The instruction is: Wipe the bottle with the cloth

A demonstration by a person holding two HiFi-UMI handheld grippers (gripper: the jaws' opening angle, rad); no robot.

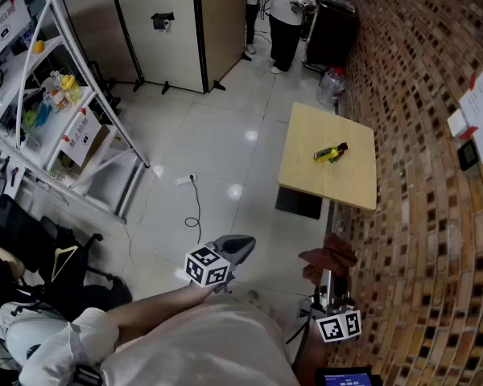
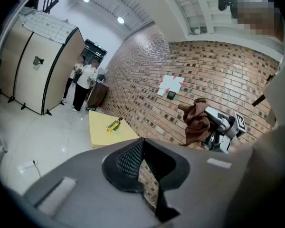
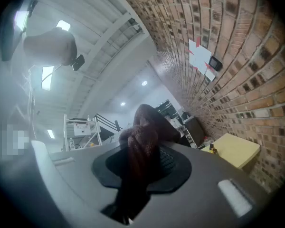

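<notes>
A small yellow bottle (image 1: 330,153) with a dark cap lies on its side on the pale wooden table (image 1: 306,171) by the brick wall, some way ahead of both grippers. It shows too in the left gripper view as the bottle (image 2: 114,124), and tiny in the right gripper view as the bottle (image 3: 212,150). My right gripper (image 1: 328,280) is shut on a brown cloth (image 1: 328,260), bunched between its jaws as the cloth (image 3: 140,148). My left gripper (image 1: 240,246) is shut with nothing in it; its jaws meet in the left gripper view (image 2: 142,167).
A brick wall (image 1: 419,175) runs along the right. Metal shelving (image 1: 40,95) with supplies stands at the left, a folding partition (image 1: 165,26) at the back. A cable (image 1: 195,207) lies on the white floor. People stand far back (image 1: 286,6).
</notes>
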